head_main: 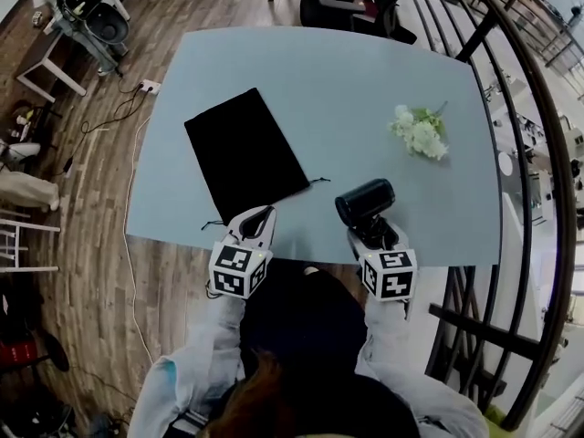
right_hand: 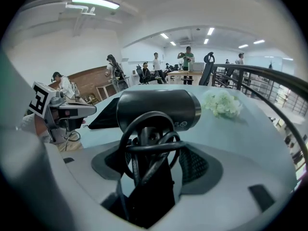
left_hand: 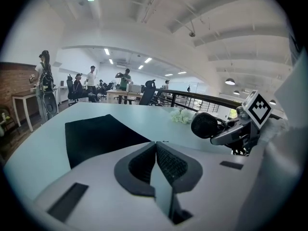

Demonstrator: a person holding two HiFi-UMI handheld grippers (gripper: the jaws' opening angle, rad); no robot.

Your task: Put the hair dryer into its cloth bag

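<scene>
A flat black cloth bag (head_main: 245,153) lies on the pale blue table (head_main: 347,89), left of centre, with its drawstring end toward me. My left gripper (head_main: 259,224) hovers at the table's near edge just in front of that end, jaws shut with nothing between them (left_hand: 155,147). My right gripper (head_main: 372,229) is shut on the handle of the black hair dryer (head_main: 365,201), lifted over the near edge to the right of the bag. In the right gripper view the dryer's barrel (right_hand: 159,107) lies crosswise above the jaws, and its coiled cord (right_hand: 147,146) is bunched against the handle.
A bunch of white flowers (head_main: 421,132) lies at the table's right. A dark curved railing (head_main: 538,153) runs close along the right side. An office chair (head_main: 351,7) stands at the far edge. Cables and a power strip (head_main: 149,87) lie on the wooden floor at the left.
</scene>
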